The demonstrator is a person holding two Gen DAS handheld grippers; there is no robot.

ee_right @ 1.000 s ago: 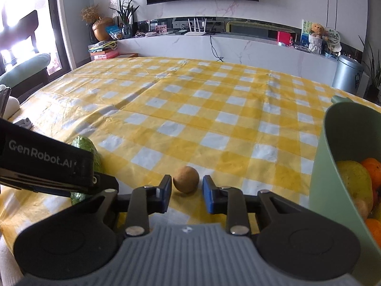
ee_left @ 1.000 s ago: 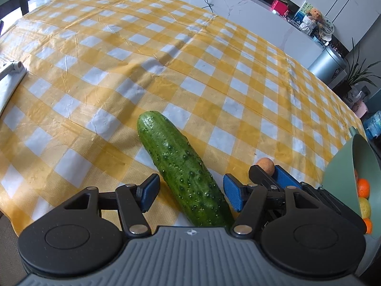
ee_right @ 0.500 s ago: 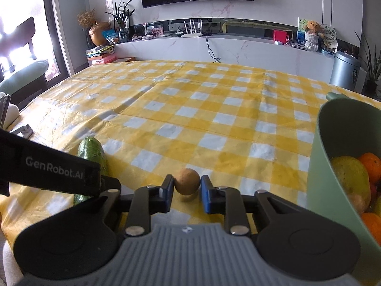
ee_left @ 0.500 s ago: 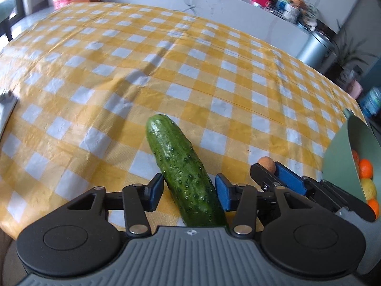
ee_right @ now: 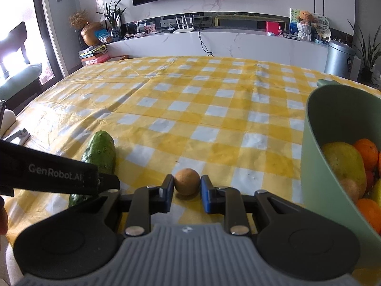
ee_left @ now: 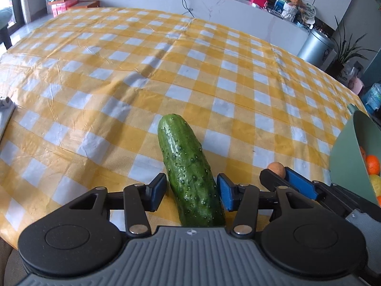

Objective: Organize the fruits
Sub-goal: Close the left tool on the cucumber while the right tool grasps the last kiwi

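A bumpy green cucumber (ee_left: 185, 166) (ee_right: 100, 150) lies on the yellow checked tablecloth (ee_left: 142, 83), its near end between the blue pads of my left gripper (ee_left: 191, 190). Those jaws are opening; the right pad is against the cucumber and a thin gap shows at the left pad. To its right, my right gripper (ee_right: 187, 188) (ee_left: 283, 177) is shut on a small round brown fruit (ee_right: 187, 181) (ee_left: 276, 168) that rests on the cloth. A green bowl (ee_right: 316, 166) (ee_left: 345, 157) at the far right holds oranges (ee_right: 368, 152) and a yellow fruit (ee_right: 345, 162).
A white object (ee_left: 4, 116) and a small metal stand (ee_right: 16, 134) lie at the table's left edge. The table's near edge runs just under both grippers. Beyond the far edge stand a white counter (ee_right: 238, 45) and a silver bin (ee_right: 340, 59).
The left jaws narrowed around the cucumber and the left view rolled a little. The right jaws closed in from beside the small brown fruit onto it.
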